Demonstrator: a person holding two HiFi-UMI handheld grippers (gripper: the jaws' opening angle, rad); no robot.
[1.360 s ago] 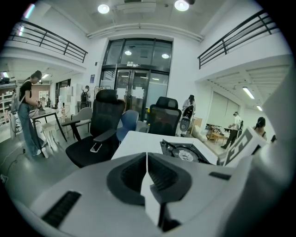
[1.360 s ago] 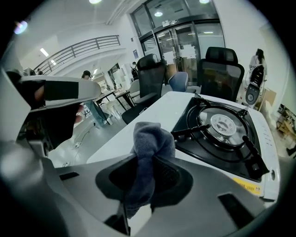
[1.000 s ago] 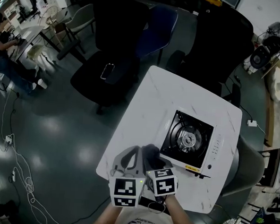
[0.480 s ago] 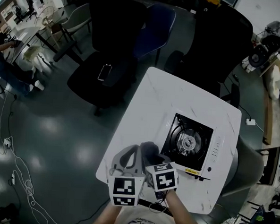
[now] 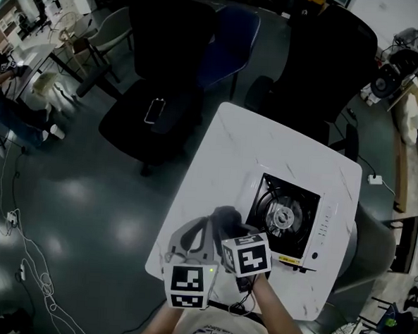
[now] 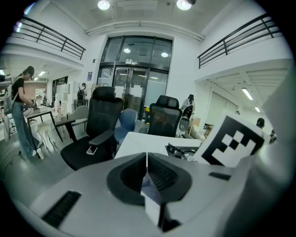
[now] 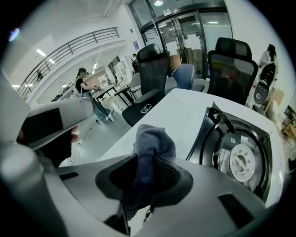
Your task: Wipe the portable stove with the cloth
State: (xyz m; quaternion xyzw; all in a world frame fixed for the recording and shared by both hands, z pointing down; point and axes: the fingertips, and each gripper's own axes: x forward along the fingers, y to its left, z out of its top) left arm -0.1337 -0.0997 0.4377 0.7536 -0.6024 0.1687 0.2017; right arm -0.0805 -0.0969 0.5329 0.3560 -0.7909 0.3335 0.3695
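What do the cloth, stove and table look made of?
Cloth: soft grey-blue fabric, matte; it bunches and folds.
Stove: probably metal; black top with sheen, bright burner, white body.
Table: white, glossy, faint veins; marble or a marble-look laminate, can't tell.

A phone (image 5: 154, 111) lies on a black office chair (image 5: 134, 136) beside the white table (image 5: 256, 148)

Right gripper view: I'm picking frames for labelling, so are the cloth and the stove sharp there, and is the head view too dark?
Right gripper view: cloth and stove both fairly sharp, though fisheye bends the background. Head view: dim but readable, with pale glare patches on the floor.
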